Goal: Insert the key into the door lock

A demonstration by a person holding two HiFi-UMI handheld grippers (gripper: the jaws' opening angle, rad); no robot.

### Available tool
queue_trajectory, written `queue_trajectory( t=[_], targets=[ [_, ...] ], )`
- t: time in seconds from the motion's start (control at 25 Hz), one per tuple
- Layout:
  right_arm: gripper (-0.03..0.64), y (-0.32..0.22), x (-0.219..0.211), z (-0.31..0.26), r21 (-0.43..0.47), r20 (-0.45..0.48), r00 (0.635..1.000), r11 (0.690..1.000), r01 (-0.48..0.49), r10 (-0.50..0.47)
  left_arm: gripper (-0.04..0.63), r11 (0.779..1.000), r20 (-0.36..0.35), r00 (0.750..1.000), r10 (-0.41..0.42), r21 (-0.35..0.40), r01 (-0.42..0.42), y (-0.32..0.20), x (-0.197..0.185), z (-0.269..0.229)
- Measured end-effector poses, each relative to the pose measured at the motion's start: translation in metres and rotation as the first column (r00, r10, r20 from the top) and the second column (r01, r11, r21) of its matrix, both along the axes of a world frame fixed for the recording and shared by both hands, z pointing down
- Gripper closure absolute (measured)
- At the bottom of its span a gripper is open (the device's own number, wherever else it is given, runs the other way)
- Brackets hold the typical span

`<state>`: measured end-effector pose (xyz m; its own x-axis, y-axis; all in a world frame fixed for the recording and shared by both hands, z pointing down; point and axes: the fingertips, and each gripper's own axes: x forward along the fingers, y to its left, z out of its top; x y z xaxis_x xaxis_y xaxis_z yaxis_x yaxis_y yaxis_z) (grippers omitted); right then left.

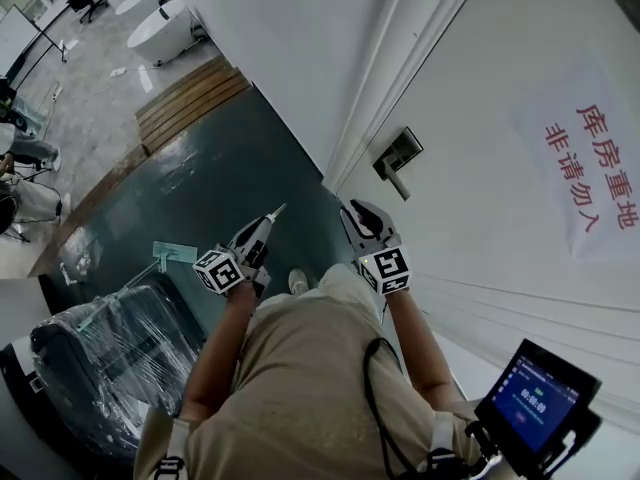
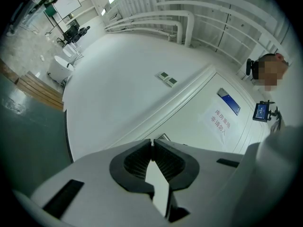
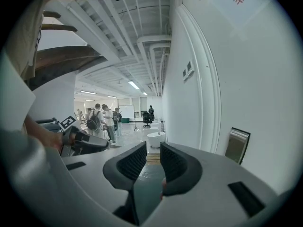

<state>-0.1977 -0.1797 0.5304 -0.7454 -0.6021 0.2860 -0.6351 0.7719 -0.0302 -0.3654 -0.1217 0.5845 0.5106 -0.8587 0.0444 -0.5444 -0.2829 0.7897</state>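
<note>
The white door [image 1: 500, 108] fills the right of the head view, with a metal lock plate and lever handle [image 1: 398, 158] on it. The same plate shows just past the left jaws [image 2: 164, 137] and at the right of the right gripper view [image 3: 236, 145]. My left gripper [image 1: 278, 212] is held level and points towards the door frame, left of the lock. Its jaws [image 2: 152, 142] are pressed together on a thin pale sliver that looks like the key. To its right, my right gripper [image 1: 362, 220] is nearer the door and below the handle. It stands open [image 3: 152, 146] with nothing between its pads.
A paper sign with red characters [image 1: 590, 178] hangs on the door. A tablet [image 1: 535, 403] is at the lower right. Plastic-wrapped furniture [image 1: 100, 353] stands at the lower left, a wooden step [image 1: 190, 98] and a white tub [image 1: 160, 30] beyond. Several people [image 3: 102, 119] stand far down the hall.
</note>
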Motion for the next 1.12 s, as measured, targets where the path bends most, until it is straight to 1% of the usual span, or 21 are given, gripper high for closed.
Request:
queue_trajectory(
  t=[0.28,0.44,0.64,0.84,1.12],
  targets=[
    [0.518,-0.027,0.019,-0.002,0.025,-0.01,1.0,1.0,-0.015,0.015,0.56,0.998,0.008,0.998,0.055,-0.023,-0.054,-0.036,0.031,0.002],
    [0.518,-0.038,0.033,-0.006,0.019,-0.032,0.999,1.0,-0.011,0.012,0.56,0.996,-0.012,0.997,0.072,-0.046,-0.072,-0.056,0.052,-0.001],
    [0.518,-0.06,0.063,-0.01,0.02,-0.031,0.999,0.999,-0.039,0.039,0.56,0.991,-0.01,0.993,0.114,-0.067,-0.114,-0.084,0.081,0.003],
    [0.518,-0.07,0.092,0.0,0.002,-0.041,0.997,0.998,-0.062,0.062,0.56,0.985,-0.037,0.99,0.137,-0.097,-0.14,-0.106,0.11,0.014],
    [0.518,-0.079,0.115,0.004,0.006,-0.048,0.996,0.997,-0.071,0.071,0.56,0.979,-0.06,0.985,0.162,-0.118,-0.168,-0.126,0.143,0.028]
  ],
)
